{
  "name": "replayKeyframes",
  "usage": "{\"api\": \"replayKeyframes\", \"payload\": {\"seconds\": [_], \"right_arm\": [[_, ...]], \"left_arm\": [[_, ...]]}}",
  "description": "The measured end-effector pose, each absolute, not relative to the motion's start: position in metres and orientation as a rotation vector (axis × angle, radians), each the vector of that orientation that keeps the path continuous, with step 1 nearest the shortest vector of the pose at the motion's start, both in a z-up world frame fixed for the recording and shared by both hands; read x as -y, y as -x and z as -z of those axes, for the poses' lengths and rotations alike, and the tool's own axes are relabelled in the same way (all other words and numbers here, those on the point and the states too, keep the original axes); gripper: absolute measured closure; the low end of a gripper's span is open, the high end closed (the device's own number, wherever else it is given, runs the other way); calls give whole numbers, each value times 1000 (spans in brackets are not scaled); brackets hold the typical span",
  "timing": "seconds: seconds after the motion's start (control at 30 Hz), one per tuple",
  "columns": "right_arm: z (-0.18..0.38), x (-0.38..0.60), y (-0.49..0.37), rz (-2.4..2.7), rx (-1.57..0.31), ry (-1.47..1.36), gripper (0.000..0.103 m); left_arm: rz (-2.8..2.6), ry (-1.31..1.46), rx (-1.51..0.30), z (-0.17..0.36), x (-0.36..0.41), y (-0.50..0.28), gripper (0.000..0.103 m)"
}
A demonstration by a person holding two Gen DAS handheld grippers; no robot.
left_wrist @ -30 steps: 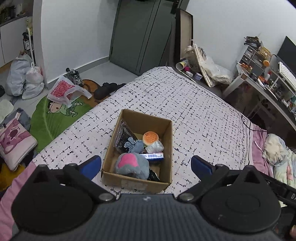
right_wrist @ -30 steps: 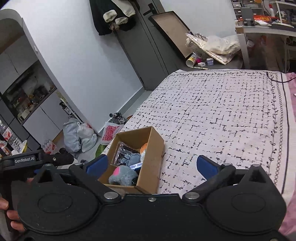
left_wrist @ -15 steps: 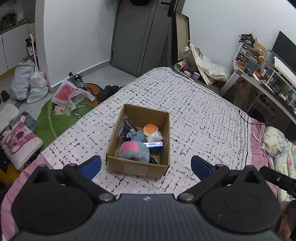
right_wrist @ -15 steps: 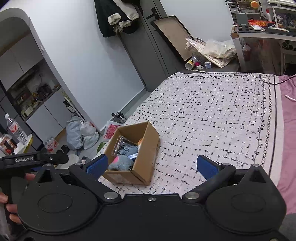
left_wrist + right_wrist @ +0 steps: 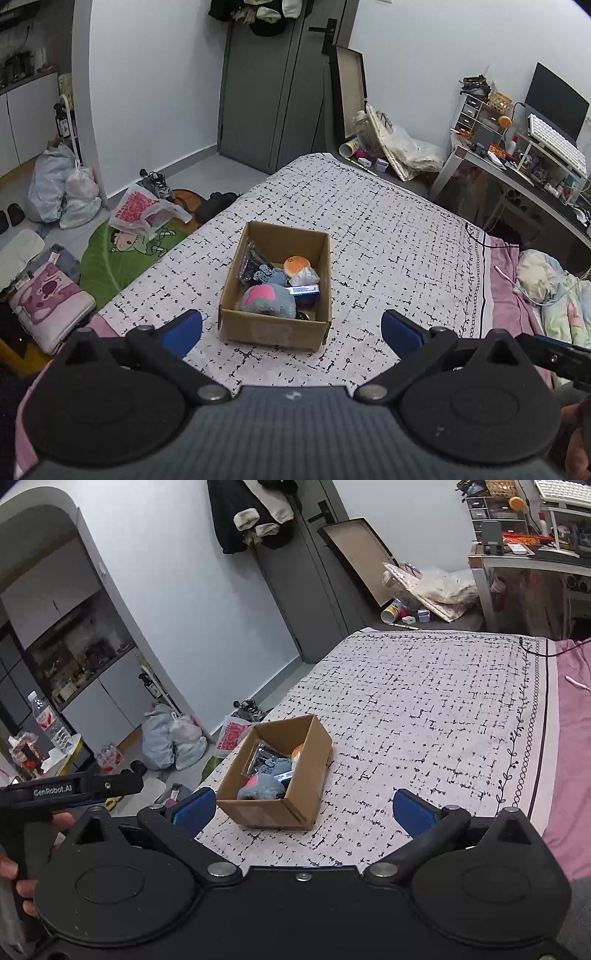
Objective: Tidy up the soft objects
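A brown cardboard box stands on the bed. Inside lie a grey plush with a pink patch, a small blue plush, an orange bun-shaped toy, a clear packet and a flat blue-and-white item. My left gripper is open and empty, held back from the box's near wall. The box also shows in the right wrist view, with the grey plush in it. My right gripper is open and empty, near the box's front corner.
The bed's black-and-white patterned cover stretches beyond the box. A pink sheet and bundled bedding lie right. Bags, a green rug and cushions fill the floor left. A desk stands far right.
Both grippers have drawn back and risen from the box, so it looks smaller and farther. Both stay open and empty. The box and its contents have not moved.
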State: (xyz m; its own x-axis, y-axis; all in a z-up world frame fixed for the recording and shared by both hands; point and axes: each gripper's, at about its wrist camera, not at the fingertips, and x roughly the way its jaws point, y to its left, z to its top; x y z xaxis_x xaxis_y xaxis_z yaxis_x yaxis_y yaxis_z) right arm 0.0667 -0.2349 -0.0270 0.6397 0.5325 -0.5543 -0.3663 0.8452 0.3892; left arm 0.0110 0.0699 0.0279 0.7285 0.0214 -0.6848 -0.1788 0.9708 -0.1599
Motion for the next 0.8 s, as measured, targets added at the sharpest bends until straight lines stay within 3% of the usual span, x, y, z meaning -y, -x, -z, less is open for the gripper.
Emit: {"api": "replayKeyframes", "payload": {"seconds": [0.8], "right_arm": [[20, 217, -51, -486, -709, -196, 0]], "left_arm": [[-124, 150, -746, -37, -67, 9, 1]]}}
